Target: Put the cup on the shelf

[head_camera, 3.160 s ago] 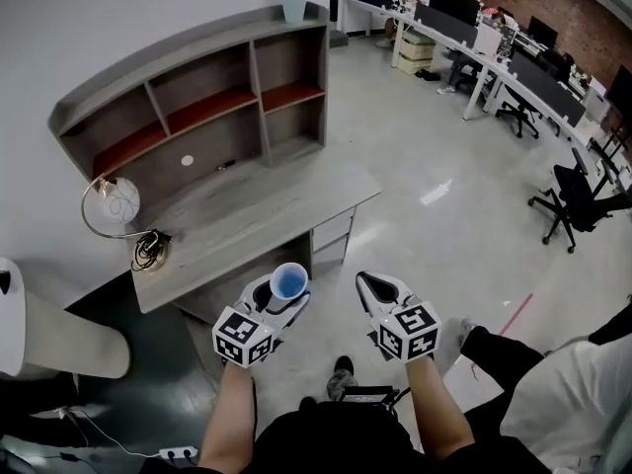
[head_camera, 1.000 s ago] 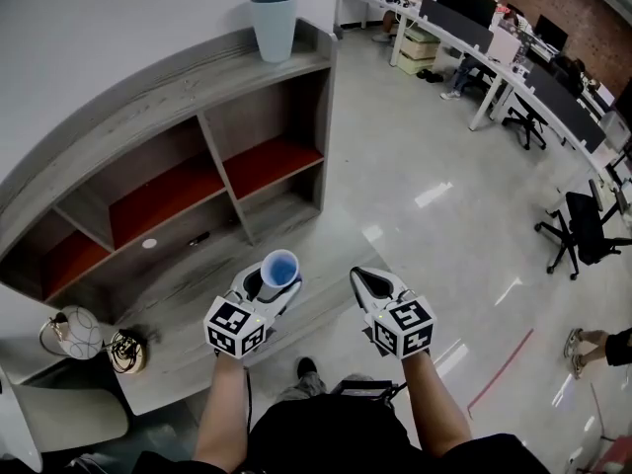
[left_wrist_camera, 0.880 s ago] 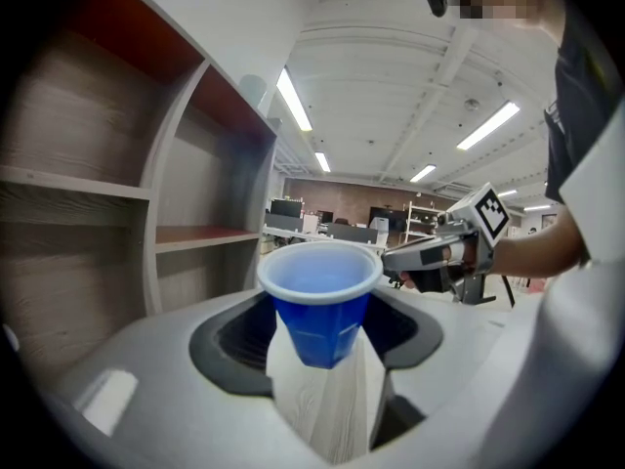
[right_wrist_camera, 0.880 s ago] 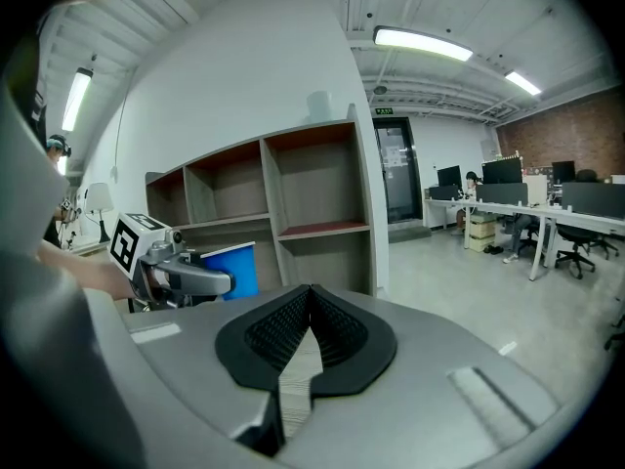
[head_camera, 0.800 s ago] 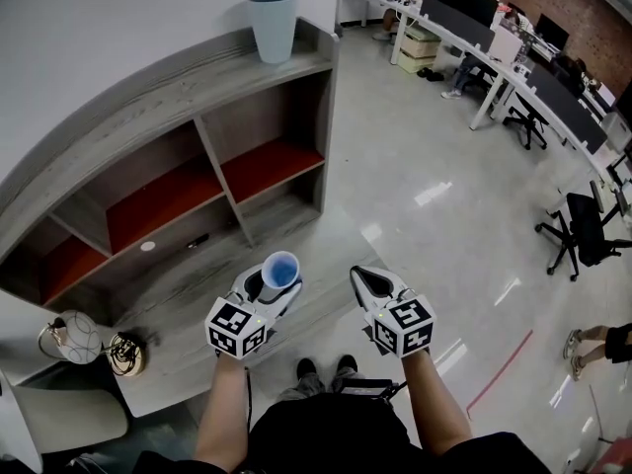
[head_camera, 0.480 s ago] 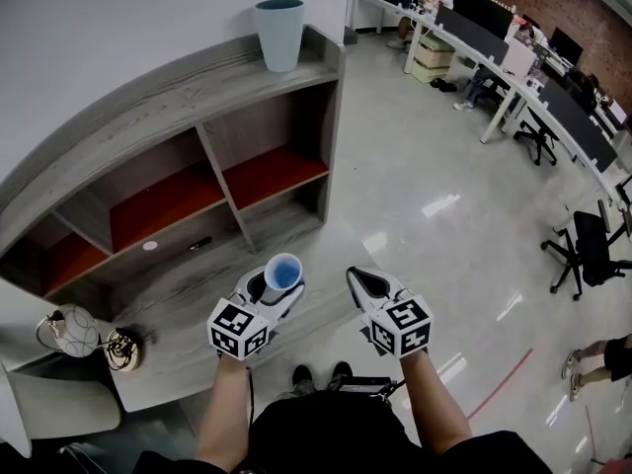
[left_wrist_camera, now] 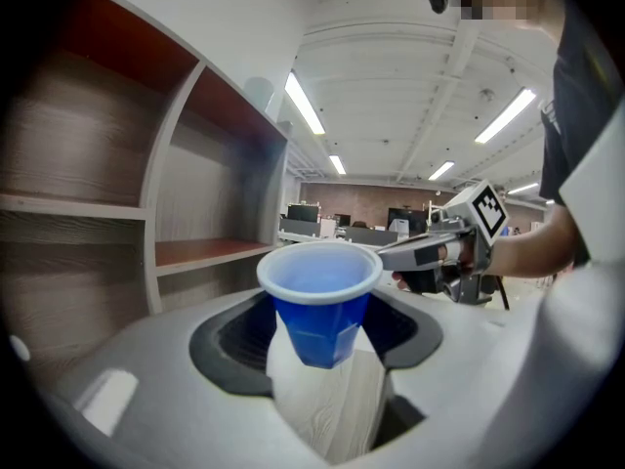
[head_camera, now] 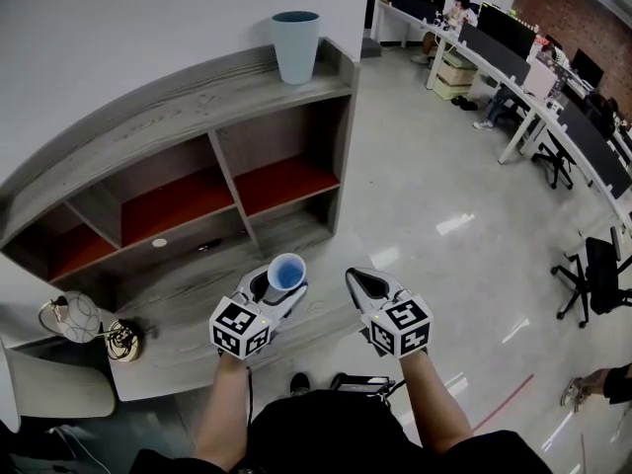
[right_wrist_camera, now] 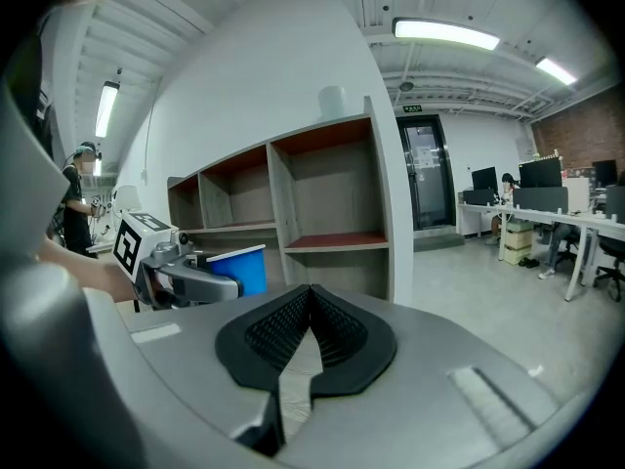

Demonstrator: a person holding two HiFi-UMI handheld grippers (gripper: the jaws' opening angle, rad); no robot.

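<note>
The cup [left_wrist_camera: 319, 301] sits upright and mouth up in my left tool [head_camera: 275, 292]. The jaws stand wide round its blue body and press on it, so I have a firm hold. It looks empty inside. My right tool [head_camera: 355, 280] hangs just beside it with its jaws closed together and nothing between them.

I am holding the cup in the air above the near part of the desk [head_camera: 188, 289], apart from the shelf [head_camera: 178, 102], which stands at the back of the desk. None of the shelf's boards carries the cup, and both red-floored bays look free. A pale bin [head_camera: 295, 45] stands on the top board at the right end.

So I judge the pick-up and the carry done, and the placing itself not yet begun. What is left is to reach forward to the shelf, set the cup down level on a board, open the left tool and draw it clear without tipping the cup.
</note>
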